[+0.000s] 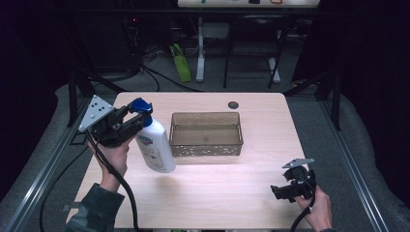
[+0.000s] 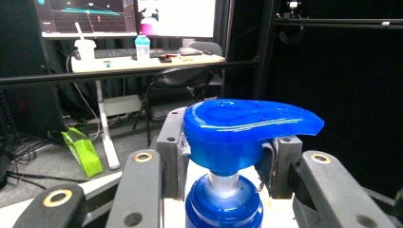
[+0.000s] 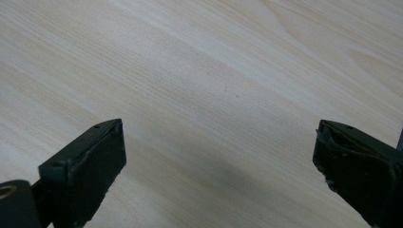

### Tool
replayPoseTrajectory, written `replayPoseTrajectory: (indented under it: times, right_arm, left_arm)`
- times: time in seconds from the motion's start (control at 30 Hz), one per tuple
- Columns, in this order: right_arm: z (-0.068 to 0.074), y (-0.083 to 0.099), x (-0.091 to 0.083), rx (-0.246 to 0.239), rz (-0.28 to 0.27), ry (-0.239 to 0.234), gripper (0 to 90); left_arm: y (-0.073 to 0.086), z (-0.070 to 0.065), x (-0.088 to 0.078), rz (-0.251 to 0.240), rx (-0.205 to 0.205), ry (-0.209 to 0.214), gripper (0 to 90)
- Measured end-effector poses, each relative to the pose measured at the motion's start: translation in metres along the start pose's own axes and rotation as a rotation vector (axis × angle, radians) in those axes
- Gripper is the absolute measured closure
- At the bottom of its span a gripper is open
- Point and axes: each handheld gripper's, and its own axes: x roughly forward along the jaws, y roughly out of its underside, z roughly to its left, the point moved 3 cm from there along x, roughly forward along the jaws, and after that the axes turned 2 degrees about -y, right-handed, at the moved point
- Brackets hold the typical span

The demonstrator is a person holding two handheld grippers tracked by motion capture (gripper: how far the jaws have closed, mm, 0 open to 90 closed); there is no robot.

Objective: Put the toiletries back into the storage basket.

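1. High view: the left claw [image 1: 131,116] is clamped on the blue pump head [image 1: 140,106] of a white lotion bottle [image 1: 155,146], which leans a bit, its base on or just off the tabletop [image 1: 217,188] (can't tell which). It sits just left of the clear brown bin [image 1: 206,134]. The bin looks empty, so my guess is the bottle goes in there. The right claw [image 1: 279,191] hangs low over the near right corner, well away from everything, probably just parked out of the way.

2. Left gripper view: both pads pinch the pump head [image 2: 237,135] from either side, right under the wide spout. Smart spot to grab, since the flared top should stop it slipping down. The bottle neck [image 2: 223,206] drops straight below.

3. Right gripper view: the right claw [image 3: 218,161] is spread wide with nothing between the jaws, just bare wood tabletop [image 3: 199,76] underneath.
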Motion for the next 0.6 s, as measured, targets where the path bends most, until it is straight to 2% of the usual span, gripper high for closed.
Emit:
replayPoseTrajectory:
  times: [0.6]
  right_arm:
    - [-0.001, 0.002, 0.000, 0.006, 0.010, 0.011, 3.4]
  left_arm:
    - [-0.025, -0.001, 0.003, -0.030, 0.008, -0.011, 58.9]
